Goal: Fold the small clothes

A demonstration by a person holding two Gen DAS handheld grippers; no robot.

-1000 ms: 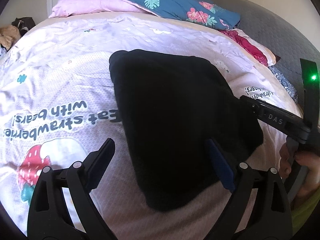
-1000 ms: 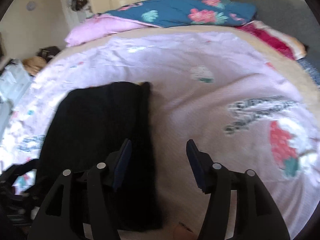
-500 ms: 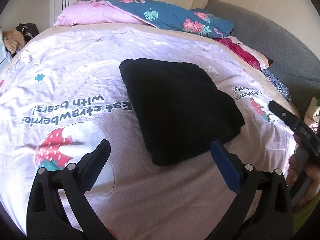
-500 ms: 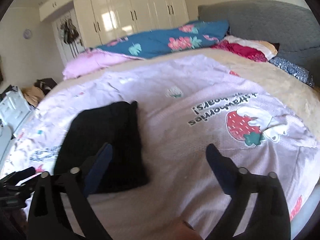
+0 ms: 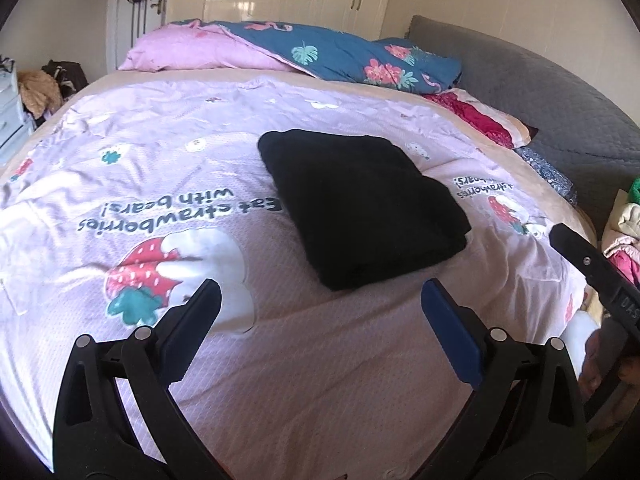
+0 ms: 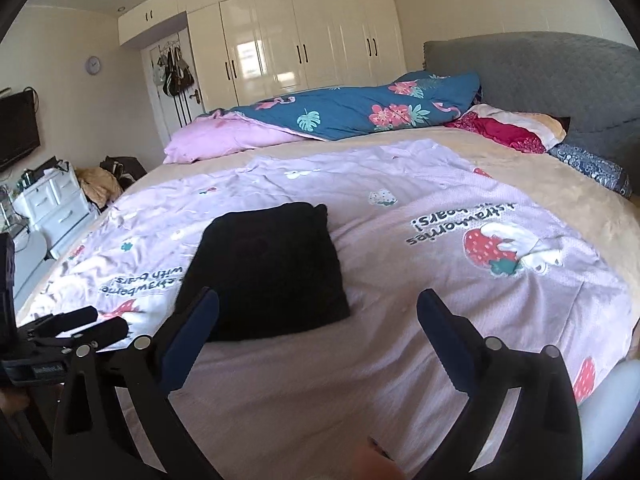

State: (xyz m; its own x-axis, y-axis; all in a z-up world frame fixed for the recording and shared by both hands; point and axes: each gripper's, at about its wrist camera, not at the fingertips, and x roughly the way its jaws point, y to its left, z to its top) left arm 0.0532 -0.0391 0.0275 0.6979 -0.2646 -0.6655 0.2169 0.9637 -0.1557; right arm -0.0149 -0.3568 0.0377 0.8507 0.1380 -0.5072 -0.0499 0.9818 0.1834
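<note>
Left wrist view: the left tool (image 5: 320, 312) hangs over a bed, its two fingers spread as wide as they go with nothing between them. Beyond the fingertips and apart from them, a folded black garment (image 5: 360, 204) lies flat on the lilac strawberry-print cover (image 5: 320, 380). Right of the garment, the right tool (image 5: 592, 268) shows at the picture's edge. Behind the garment lie a pink pillow (image 5: 192, 50) and a blue floral quilt (image 5: 352, 56).

Right wrist view: the right tool (image 6: 318, 312) is likewise spread fully wide and holds nothing. The black garment (image 6: 268, 268) lies just beyond its left finger, not touching it. Left of the garment, the left tool (image 6: 76, 324) is partly in view.
</note>
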